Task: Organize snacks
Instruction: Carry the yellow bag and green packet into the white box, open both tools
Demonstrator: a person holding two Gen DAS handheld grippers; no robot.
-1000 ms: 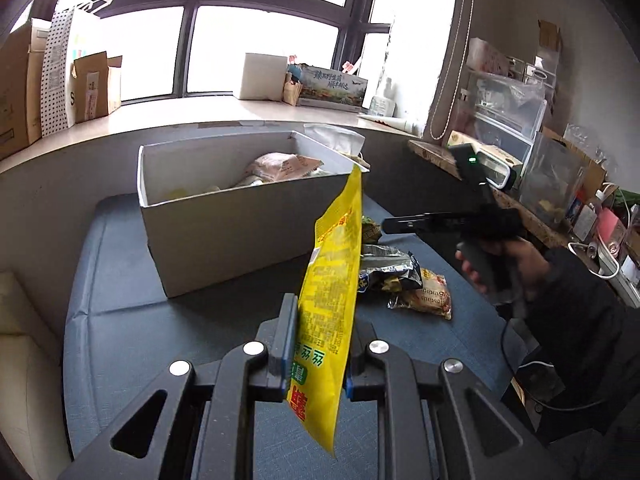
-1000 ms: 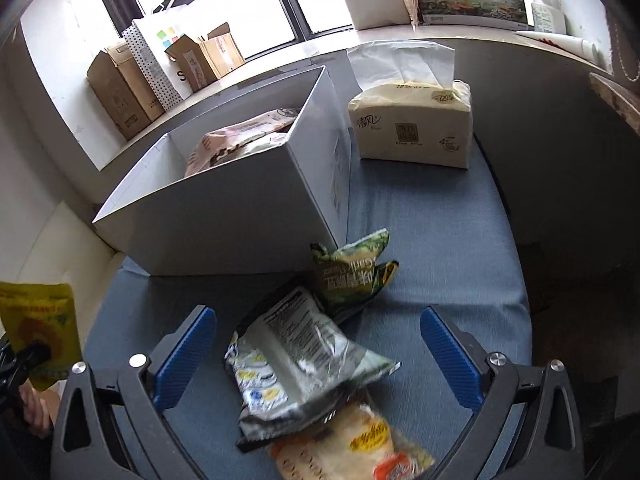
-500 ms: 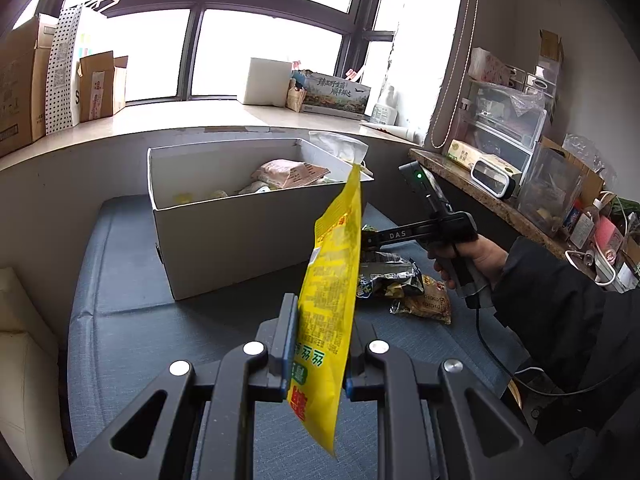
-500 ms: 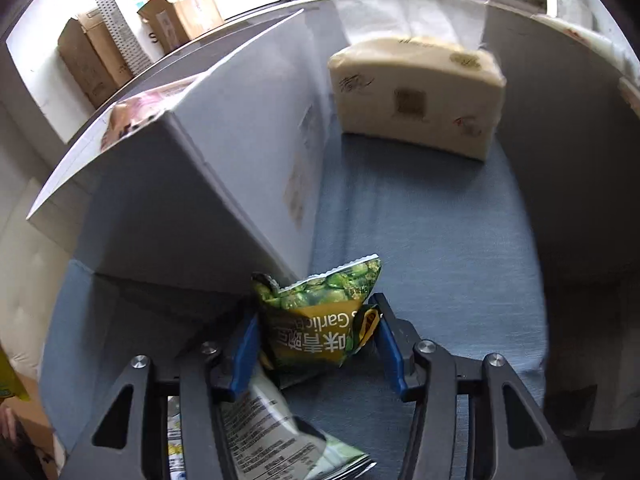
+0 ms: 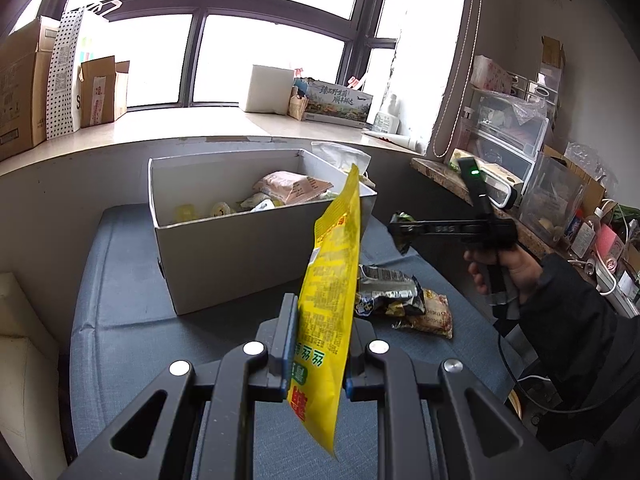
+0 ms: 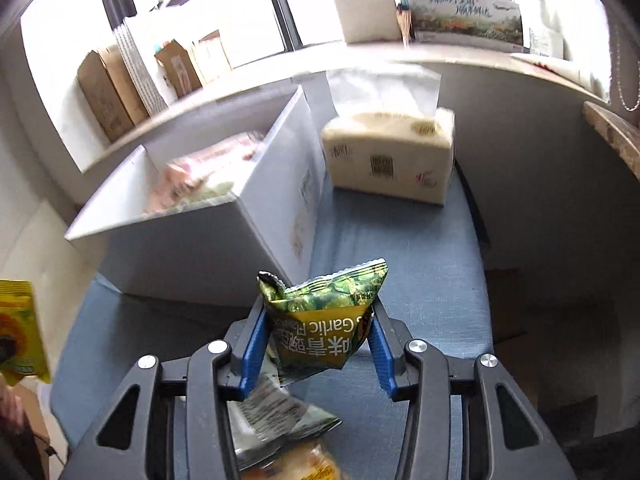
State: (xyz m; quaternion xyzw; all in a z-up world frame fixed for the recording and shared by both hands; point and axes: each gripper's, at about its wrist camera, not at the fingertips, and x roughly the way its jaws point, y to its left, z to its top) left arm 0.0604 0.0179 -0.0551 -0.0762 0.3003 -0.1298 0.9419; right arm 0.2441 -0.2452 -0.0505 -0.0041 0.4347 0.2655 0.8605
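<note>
My left gripper (image 5: 318,344) is shut on a tall yellow snack bag (image 5: 334,280), held upright above the blue table; the bag also shows at the left edge of the right wrist view (image 6: 20,332). My right gripper (image 6: 316,336) is shut on a green garlic-pea bag (image 6: 324,320), lifted off the table to the right of the white box (image 6: 192,240). In the left wrist view the right gripper (image 5: 404,232) hangs beside the box (image 5: 240,256), which holds several snacks (image 5: 292,188). A silver bag (image 5: 384,288) and an orange bag (image 5: 432,316) lie on the table.
A tissue pack (image 6: 388,156) stands behind the box on the right. The windowsill (image 5: 160,128) carries cardboard boxes and a white box. A cluttered side shelf (image 5: 520,184) runs along the right. The blue table (image 5: 120,300) ends at a cream cushion on the left.
My right gripper closed on the green pea bag and lifted it off the table, up beside the box. My left gripper kept holding the yellow bag, moving slightly back and up.
</note>
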